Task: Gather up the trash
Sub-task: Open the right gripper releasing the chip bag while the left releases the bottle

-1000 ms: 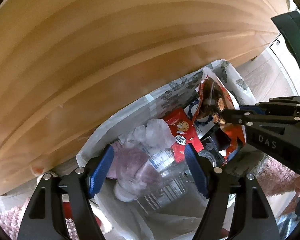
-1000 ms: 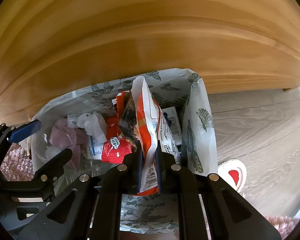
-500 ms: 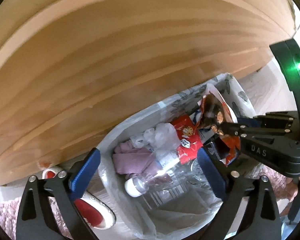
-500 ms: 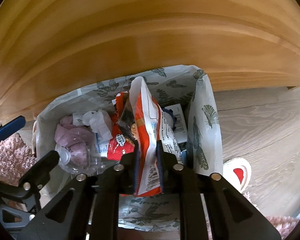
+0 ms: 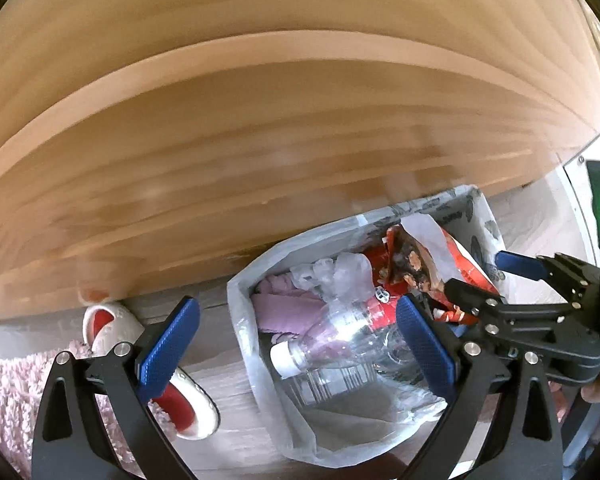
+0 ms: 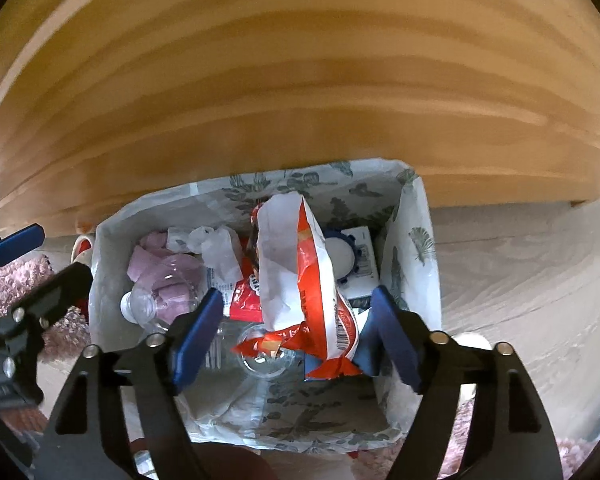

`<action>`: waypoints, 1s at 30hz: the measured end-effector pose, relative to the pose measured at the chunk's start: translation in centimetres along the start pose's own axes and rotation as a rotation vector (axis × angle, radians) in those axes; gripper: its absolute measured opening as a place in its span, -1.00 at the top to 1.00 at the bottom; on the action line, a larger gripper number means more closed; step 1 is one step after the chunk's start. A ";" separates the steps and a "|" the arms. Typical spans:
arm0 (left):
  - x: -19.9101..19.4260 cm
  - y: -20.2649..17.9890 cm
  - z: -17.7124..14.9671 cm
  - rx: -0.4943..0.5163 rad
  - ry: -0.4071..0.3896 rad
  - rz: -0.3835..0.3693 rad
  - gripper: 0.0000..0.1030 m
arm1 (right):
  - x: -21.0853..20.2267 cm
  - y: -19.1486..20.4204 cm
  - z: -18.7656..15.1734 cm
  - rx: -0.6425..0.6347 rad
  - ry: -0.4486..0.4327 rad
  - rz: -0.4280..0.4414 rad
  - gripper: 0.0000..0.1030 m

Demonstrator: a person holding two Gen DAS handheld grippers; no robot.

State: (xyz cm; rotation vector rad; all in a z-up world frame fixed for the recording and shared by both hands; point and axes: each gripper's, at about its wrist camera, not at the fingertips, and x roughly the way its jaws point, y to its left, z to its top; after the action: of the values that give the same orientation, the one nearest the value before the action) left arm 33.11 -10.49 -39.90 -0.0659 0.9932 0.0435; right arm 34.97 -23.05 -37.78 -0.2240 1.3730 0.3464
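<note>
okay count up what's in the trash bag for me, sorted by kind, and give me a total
Clear plastic bottle: 1
Orange-and-white snack bag: 1
Red wrapper: 1
Pink tissue or cloth wad: 1
White crumpled plastic: 1
White carton with blue print: 1
Total: 6 told apart; more may lie hidden underneath.

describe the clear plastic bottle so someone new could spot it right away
Below the wooden panel stands a white leaf-printed bag full of trash. The clear plastic bottle lies on its side inside, beside pink cloth; it is the only see-through item, with a white cap.
</note>
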 end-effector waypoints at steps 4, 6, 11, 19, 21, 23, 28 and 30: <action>-1.2 0.8 -0.2 -0.042 -0.004 -0.007 -0.85 | -1.4 0.4 -0.2 -0.040 -0.032 -0.001 -0.66; -1.2 0.9 0.0 -0.053 -0.007 -0.010 -0.85 | -2.0 0.4 -0.4 -0.058 -0.054 -0.009 -0.66; -1.1 1.2 0.0 -0.077 -0.015 -0.001 -0.85 | -3.8 0.1 -0.9 -0.059 -0.103 -0.023 -0.82; -1.0 1.0 -0.5 -0.079 -0.034 0.015 -0.85 | -5.5 -1.2 -2.0 -0.052 -0.148 -0.047 -0.82; -1.0 1.0 -0.4 -0.084 -0.034 0.015 -0.85 | -5.6 -0.7 -2.3 -0.062 -0.164 -0.069 -0.82; -1.1 0.8 -0.4 -0.091 -0.035 0.018 -0.85 | -6.1 -0.4 -2.8 -0.069 -0.187 -0.076 -0.82; -1.7 0.4 -0.4 -0.084 -0.055 0.014 -0.85 | -7.0 0.4 -3.4 -0.074 -0.212 -0.088 -0.82; -2.2 0.5 -0.4 -0.076 -0.062 0.011 -0.85 | -7.6 0.4 -3.6 -0.079 -0.225 -0.095 -0.82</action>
State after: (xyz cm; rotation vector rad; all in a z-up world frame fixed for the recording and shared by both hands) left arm 31.58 -10.05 -38.32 -0.1277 0.9302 0.0924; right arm 30.31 -24.84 -30.97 -0.3053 1.1241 0.3367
